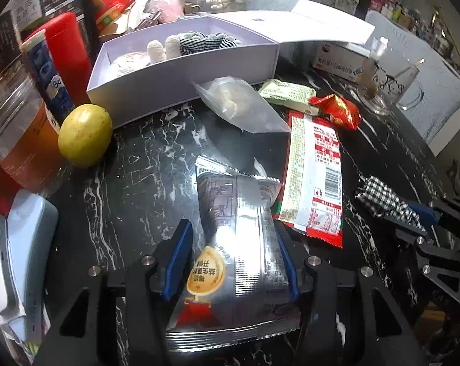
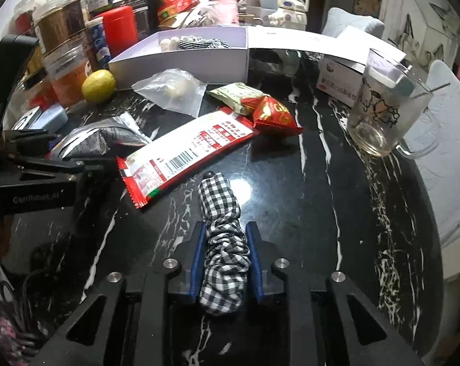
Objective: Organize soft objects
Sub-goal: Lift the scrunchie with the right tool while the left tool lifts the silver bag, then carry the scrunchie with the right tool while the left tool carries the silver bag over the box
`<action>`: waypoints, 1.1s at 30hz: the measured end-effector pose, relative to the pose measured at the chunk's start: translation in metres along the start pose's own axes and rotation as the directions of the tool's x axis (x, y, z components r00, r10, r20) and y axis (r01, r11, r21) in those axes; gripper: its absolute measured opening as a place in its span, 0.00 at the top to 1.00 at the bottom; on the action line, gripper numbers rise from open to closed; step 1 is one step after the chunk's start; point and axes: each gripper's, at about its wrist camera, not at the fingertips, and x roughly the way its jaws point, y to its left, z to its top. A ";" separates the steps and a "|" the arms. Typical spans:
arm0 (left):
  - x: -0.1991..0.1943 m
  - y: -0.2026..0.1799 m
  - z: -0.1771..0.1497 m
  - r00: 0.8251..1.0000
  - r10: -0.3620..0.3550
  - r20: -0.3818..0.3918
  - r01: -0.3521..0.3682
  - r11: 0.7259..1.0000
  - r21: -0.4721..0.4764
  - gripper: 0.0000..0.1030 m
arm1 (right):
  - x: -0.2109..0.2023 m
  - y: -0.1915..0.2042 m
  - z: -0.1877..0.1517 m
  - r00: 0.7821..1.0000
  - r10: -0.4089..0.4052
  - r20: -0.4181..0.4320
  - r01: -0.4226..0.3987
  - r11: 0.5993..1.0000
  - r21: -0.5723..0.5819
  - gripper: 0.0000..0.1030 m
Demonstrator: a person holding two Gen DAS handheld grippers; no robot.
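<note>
The left gripper (image 1: 234, 262) is clamped on a silver snack packet (image 1: 242, 253), its blue pads pressing in on both long sides so the foil pinches at the waist; the packet lies lengthwise on the black marble table (image 1: 132, 189), its far end touching a long red-and-white wrapper (image 1: 317, 170). The right gripper (image 2: 227, 259) is clenched on a black-and-white checked scrunchie (image 2: 222, 244), which is squeezed into a long bundle between the pads with its far end reaching forward onto the table. Beyond both grippers stands an open white box (image 1: 181, 70) at the back of the table; inside it lie more checked fabric pieces (image 1: 208, 41) and small pale rolls (image 1: 156, 50). Just in front of the box lies a clear plastic bag (image 1: 239, 103) with pale contents, beside a green packet (image 1: 286, 93) and a red foil packet (image 1: 336, 109). A yellow-green fruit (image 1: 85, 135) sits at the box's left corner, and a glass mug (image 2: 385, 116) stands well apart at the right
</note>
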 end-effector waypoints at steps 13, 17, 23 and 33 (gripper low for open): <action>-0.026 0.016 -0.022 0.993 -0.116 0.008 0.116 0.988 -0.102 0.63 | -0.003 -0.004 -0.002 0.996 0.085 0.003 -0.085 0.993 0.088 0.79; -0.035 0.019 -0.033 0.992 -0.122 0.017 0.123 0.984 -0.126 0.63 | -0.008 0.006 -0.006 0.994 0.105 0.005 -0.105 0.992 0.074 0.79; -0.055 0.023 -0.042 0.991 -0.118 0.065 0.126 0.981 -0.144 0.64 | -0.019 0.016 -0.011 0.988 0.152 0.032 -0.154 0.985 0.082 0.79; -0.097 0.023 -0.041 0.977 -0.105 0.183 0.133 0.980 -0.147 0.64 | -0.049 0.033 -0.010 0.970 0.216 0.112 -0.224 0.972 0.066 0.79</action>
